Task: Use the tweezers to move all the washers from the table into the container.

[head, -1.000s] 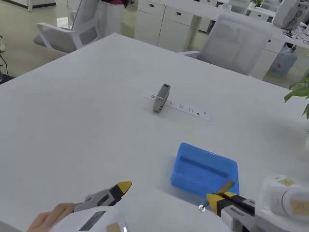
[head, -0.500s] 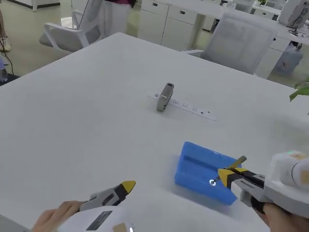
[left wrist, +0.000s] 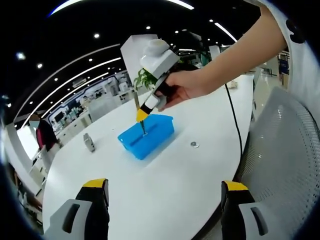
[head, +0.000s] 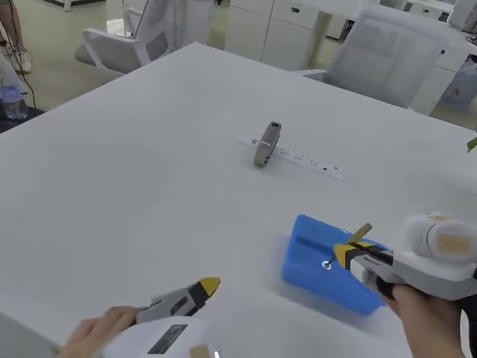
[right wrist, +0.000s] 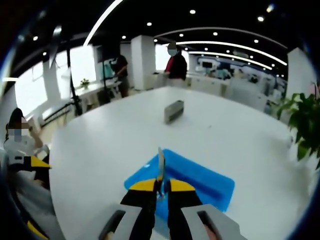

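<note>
A blue container [head: 313, 280] sits on the white table [head: 149, 171] at the near right. My right gripper [head: 344, 254] hangs over it, shut on a pair of tweezers [head: 356, 236]. The tweezers' lower tip holds a small metal washer [head: 328, 264] above the container's inside. In the right gripper view the jaws [right wrist: 161, 186] pinch the tweezers [right wrist: 160, 165] over the blue container [right wrist: 200, 184]. My left gripper [head: 209, 286] rests low at the near left, open, jaws wide apart [left wrist: 162, 200] and holding nothing. Another washer [left wrist: 194, 145] lies on the table beside the container [left wrist: 155, 136].
A white power strip with a grey adapter [head: 266, 143] lies mid-table beyond the container. Office chairs [head: 112, 45] stand past the far table edge, and people stand further back. Bare tabletop stretches left of the container.
My right gripper has carried the tweezers and washer from the container's near edge to a spot over its inside. The left gripper has stayed put; the head camera shifted.
</note>
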Motion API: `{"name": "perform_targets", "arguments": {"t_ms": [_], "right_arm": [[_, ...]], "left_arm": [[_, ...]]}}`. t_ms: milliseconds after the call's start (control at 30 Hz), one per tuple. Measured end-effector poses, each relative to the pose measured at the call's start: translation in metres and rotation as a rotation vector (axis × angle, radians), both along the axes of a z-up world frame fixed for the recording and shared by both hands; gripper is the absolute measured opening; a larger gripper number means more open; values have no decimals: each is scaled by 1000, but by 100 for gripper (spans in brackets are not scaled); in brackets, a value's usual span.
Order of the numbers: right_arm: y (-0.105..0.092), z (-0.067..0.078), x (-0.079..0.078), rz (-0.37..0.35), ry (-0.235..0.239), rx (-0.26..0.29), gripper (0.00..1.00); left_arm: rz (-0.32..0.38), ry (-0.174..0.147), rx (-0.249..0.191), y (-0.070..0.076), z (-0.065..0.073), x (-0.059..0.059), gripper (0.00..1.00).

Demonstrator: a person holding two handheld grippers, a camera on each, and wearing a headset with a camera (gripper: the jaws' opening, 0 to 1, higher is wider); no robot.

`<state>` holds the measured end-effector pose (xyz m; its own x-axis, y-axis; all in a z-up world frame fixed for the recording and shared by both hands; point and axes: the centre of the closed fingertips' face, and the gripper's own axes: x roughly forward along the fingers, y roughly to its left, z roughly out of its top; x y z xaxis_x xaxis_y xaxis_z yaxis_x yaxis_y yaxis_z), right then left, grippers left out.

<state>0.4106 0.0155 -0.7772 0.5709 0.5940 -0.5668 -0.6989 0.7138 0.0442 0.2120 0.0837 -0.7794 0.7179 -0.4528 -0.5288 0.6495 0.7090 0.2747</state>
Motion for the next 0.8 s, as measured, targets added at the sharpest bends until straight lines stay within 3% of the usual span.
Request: {"name": "perform_targets", "arguments": {"t_ms": [133, 300, 633, 667, 733, 800], "right_arm": [[2, -19, 2, -7, 36, -12, 4], [3, -28, 3, -18, 72, 5, 4], [4, -42, 5, -17, 74, -28, 4], [6, -37, 7, -16, 39, -13, 4], [3, -38, 7, -21, 59, -20, 4], [4, -39, 7, -9, 43, -33, 4]], "left_arm": [[9, 6, -4, 1, 0, 1, 95], [12, 13, 5, 2, -2, 1, 95], [5, 29, 19, 1, -6, -1, 94], [6, 30, 20, 2, -6, -1, 94], [7, 32, 21, 2, -7, -1, 94], [7, 34, 23, 2, -7, -1, 94]]}}
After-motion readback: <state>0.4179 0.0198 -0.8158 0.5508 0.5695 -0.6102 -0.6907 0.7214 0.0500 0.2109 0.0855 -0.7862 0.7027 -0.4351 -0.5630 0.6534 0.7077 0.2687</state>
